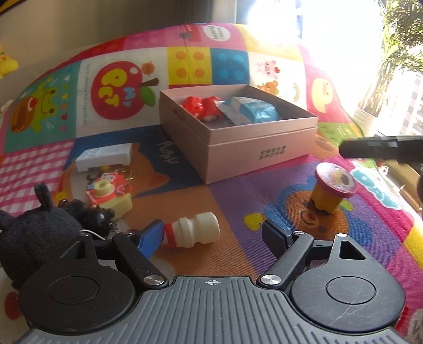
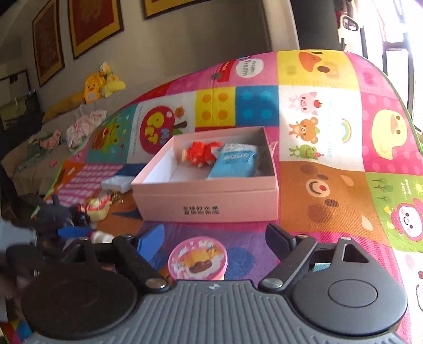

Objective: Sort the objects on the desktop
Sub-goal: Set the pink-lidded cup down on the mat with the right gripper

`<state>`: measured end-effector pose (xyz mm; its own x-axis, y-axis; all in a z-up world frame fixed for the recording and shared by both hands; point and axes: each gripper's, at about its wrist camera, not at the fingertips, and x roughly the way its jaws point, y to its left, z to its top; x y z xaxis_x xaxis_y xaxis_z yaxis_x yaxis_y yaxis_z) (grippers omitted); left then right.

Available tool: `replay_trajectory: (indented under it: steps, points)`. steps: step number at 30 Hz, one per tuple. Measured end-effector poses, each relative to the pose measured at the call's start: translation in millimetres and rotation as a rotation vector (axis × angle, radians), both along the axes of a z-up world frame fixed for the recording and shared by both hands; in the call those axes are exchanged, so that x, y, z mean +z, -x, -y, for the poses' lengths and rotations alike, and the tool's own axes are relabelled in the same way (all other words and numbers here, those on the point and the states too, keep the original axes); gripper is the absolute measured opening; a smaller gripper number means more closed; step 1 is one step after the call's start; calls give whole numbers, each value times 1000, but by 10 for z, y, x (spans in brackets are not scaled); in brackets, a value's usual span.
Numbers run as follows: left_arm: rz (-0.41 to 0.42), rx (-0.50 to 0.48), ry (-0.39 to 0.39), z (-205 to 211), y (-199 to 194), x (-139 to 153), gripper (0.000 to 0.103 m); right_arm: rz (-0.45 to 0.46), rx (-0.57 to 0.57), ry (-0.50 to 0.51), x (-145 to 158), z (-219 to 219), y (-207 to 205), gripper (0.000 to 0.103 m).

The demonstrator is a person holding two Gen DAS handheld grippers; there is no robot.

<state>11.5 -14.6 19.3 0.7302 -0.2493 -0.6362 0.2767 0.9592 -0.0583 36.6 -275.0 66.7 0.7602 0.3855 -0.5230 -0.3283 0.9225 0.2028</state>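
Pink box, multicoloured cartoon-patchwork mat

Home living room, play mat, framed pictures

The pink box stood open, containing a red toy and blue packet. Nearer, a cream bottle lay sideways; right, a pink-lidded cup stood tilted.

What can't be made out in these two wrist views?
- Left wrist view: window glare washes out the mat's far right corner.
- Left wrist view: keychain items under the white case are partly hidden by it.
- Right wrist view: the pink-lidded cup's body is hidden behind the gripper housing.
- Right wrist view: the dark plush is motion-blurred.
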Motion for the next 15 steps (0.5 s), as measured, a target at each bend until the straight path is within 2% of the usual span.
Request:
replay_trajectory:
  steps: [1, 2, 4, 7, 11, 15]
  points:
    - [6, -21, 13, 32, 30, 7, 89, -12, -22, -40, 38, 67, -117, 99]
    - [13, -32, 23, 49, 56, 22, 92, -27, -41, -72, 49, 120, -232, 103]
    - [30, -33, 34, 59, 117, 62, 95, -69, -103, -119, 17, 212, -516, 103]
    - [43, -10, 35, 12, 179, 122, 95, -121, -135, -159, -85, 250, -876, 103]
    - [22, 13, 52, -83, 195, 137, 95, -144, -102, -190, -169, 138, -1106, 103]
    - [-10, 31, 63, -97, 145, 62, 95, -172, -19, -236, -131, -48, -1042, 103]
